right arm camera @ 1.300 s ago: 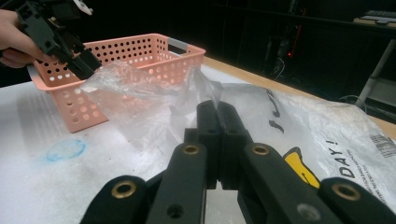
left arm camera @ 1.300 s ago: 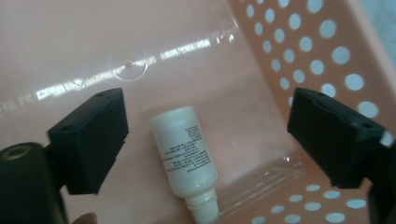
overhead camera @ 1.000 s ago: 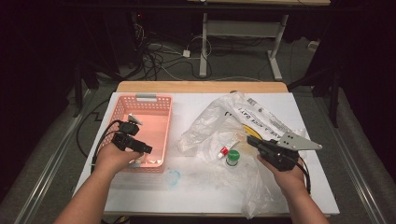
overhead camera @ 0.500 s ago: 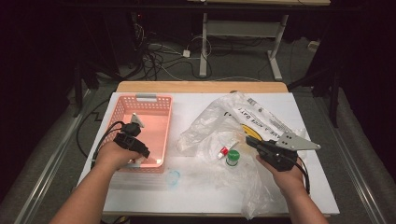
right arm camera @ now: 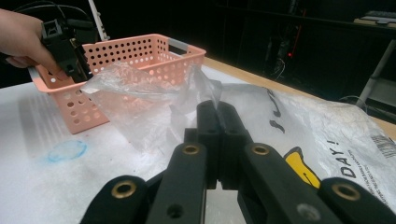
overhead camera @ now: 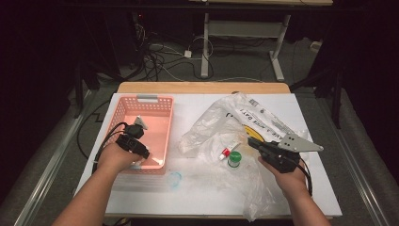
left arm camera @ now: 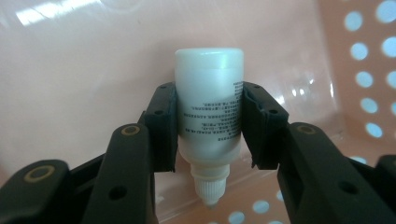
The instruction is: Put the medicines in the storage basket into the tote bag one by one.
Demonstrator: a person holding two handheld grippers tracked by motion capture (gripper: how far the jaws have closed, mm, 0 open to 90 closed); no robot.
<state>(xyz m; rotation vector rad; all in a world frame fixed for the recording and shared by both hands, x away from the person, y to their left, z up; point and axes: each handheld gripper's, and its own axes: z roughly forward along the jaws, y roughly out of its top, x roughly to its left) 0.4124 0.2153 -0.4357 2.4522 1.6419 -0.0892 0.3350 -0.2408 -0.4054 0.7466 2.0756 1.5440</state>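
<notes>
In the left gripper view a small white dropper bottle (left arm camera: 208, 70) stands cap-down between the two pads of my left gripper (left arm camera: 208, 121). The jaws have just been closing and now press on its sides. This happens inside the pink basket (overhead camera: 146, 100), at its near end, where my left gripper (overhead camera: 143, 154) reaches in. My right gripper (right arm camera: 218, 109) is shut, and a raised peak of the clear plastic bag (right arm camera: 327, 126) stands at its tips, seemingly pinched. From above, the right gripper (overhead camera: 252, 141) lies on the bag (overhead camera: 226, 117).
A red-capped tube (overhead camera: 226, 151) and a green-lidded jar (overhead camera: 234, 159) lie by the bag. A blue ring (overhead camera: 175, 178) is on the white table in front of the basket. Cables and desk legs are on the floor beyond.
My left gripper has shifted slightly toward the basket's near right corner. The right hand and the bag have not moved.
</notes>
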